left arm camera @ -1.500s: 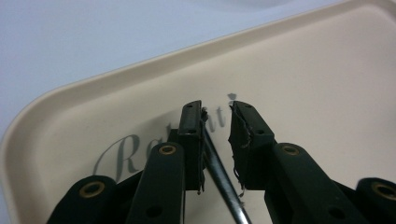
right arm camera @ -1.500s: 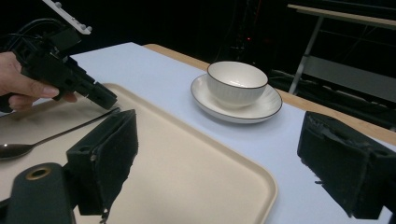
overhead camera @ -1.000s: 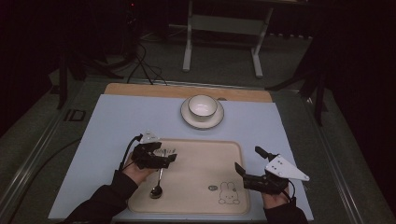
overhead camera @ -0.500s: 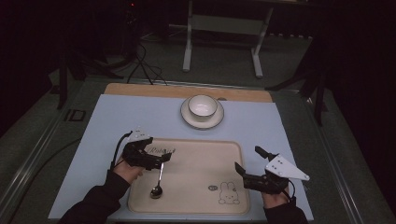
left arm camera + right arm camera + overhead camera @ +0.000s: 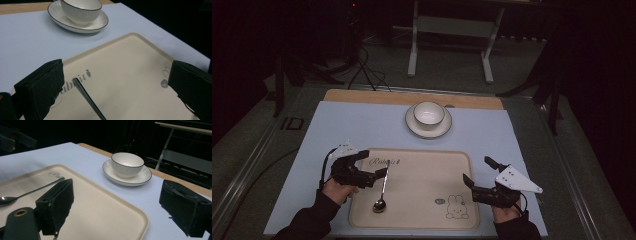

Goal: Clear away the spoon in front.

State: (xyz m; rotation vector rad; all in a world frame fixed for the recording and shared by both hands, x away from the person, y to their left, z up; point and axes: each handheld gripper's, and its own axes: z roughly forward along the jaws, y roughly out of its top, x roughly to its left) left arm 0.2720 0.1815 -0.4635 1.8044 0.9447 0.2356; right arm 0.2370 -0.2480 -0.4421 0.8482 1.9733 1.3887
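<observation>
Silver metal spoon (image 5: 382, 192) lies lower left on beige tray (image 5: 427, 160) lettered "Rabbit"; left gripper (image 5: 371, 167) and right gripper (image 5: 477, 172) jaws spread apart.

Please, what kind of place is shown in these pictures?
Probably a dim lab or recording studio: a table under a pale blue cover, cables on the floor behind it, and a metal stand in the dark background.

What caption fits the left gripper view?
Open left gripper over spoon handle on beige tray.
</observation>
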